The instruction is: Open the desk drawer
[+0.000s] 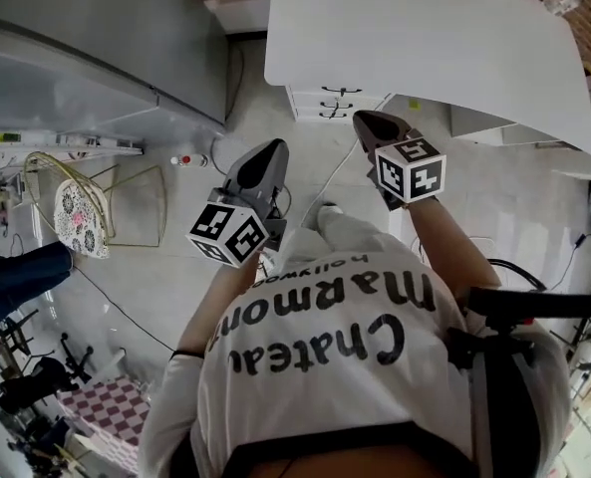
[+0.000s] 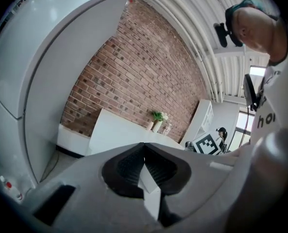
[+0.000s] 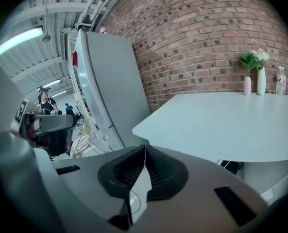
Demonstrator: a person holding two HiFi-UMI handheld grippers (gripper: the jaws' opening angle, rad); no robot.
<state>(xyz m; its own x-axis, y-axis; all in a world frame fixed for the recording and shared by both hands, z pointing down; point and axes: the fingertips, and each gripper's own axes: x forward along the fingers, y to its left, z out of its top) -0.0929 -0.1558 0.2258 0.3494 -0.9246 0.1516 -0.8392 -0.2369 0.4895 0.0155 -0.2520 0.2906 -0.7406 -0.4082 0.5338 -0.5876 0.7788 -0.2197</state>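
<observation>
A white desk [image 1: 425, 38] stands at the top of the head view. Its drawer unit [image 1: 335, 103], with small dark handles, sits under the near edge. My left gripper [image 1: 273, 147] hangs in the air left of the drawers, its jaws together and empty. My right gripper [image 1: 363, 118] is closer, just below the drawer fronts and apart from them, shut with nothing in it. In the left gripper view the gripper [image 2: 144, 145] points at the desk [image 2: 114, 130] from afar. The right gripper [image 3: 144, 148] points toward the desk top [image 3: 221, 125]. No drawer shows in either gripper view.
A tall grey cabinet [image 1: 96, 48] stands to the left. A wire chair with a patterned cushion [image 1: 81, 217], a small red-capped thing [image 1: 182, 160] and cables lie on the pale floor. A vase with a plant [image 3: 247, 76] and a bottle [image 3: 280, 81] stand on the desk.
</observation>
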